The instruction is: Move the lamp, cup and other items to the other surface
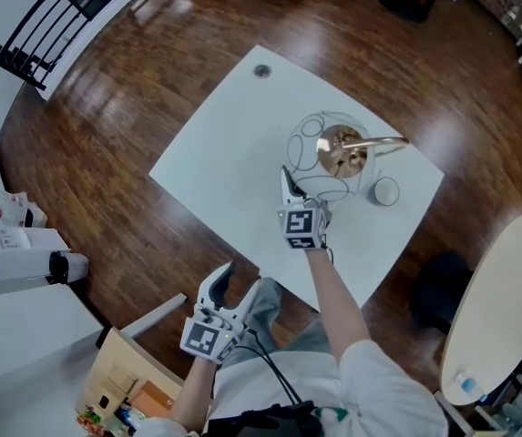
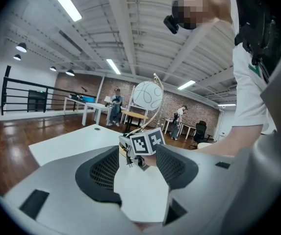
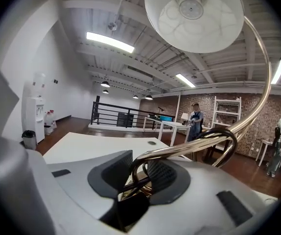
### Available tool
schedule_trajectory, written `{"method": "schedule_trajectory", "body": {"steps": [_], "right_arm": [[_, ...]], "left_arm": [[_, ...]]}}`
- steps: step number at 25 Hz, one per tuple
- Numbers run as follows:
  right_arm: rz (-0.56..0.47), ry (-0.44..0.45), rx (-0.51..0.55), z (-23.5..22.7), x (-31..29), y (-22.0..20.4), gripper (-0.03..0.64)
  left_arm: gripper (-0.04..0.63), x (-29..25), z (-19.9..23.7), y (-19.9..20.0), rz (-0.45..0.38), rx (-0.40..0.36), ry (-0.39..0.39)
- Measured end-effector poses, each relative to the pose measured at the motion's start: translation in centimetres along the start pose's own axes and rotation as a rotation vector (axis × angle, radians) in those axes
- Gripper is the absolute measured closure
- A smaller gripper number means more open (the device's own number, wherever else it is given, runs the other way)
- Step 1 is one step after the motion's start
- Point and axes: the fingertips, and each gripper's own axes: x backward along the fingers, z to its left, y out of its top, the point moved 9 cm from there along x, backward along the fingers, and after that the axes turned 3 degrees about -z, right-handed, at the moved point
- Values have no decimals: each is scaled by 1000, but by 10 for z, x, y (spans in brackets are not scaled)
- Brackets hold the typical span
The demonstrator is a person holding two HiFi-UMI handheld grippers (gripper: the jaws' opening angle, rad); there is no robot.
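The lamp (image 1: 333,153) stands on the white table (image 1: 229,144). It has a round white globe shade with a wire pattern and a curved gold stem (image 3: 214,136). My right gripper (image 1: 291,188) reaches it from the near side and is shut on the gold stem loop (image 3: 139,173). The shade (image 3: 194,13) hangs overhead in the right gripper view. A small white cup (image 1: 385,191) sits just right of the lamp. My left gripper (image 1: 240,286) is open and empty, held off the table's near edge; in its own view (image 2: 138,168) it looks toward the right gripper's marker cube (image 2: 145,142).
A small round grommet (image 1: 261,71) is set into the table's far corner. A pale oval table (image 1: 502,289) stands to the right. White boxes (image 1: 10,244) sit on a surface at the left, and a black railing (image 1: 51,16) runs at the upper left. Dark wood floor surrounds the table.
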Motion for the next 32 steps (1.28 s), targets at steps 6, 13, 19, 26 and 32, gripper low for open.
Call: {"method": "schedule_trajectory", "body": {"steps": [6, 13, 19, 26, 32], "right_arm": [[-25, 20, -23, 0, 36, 24, 494], [-7, -43, 9, -14, 87, 45, 492], [6, -147, -17, -50, 152, 59, 492], [57, -368, -26, -104, 259, 38, 492], [144, -602, -47, -153, 367, 17, 494]], "left_arm": [[382, -4, -5, 9, -38, -10, -20], [382, -19, -9, 28, -110, -29, -75], [382, -42, -32, 33, -139, -55, -183], [382, -83, -90, 36, -143, -108, -390], [382, -124, -168, 35, -95, -130, -637]]}}
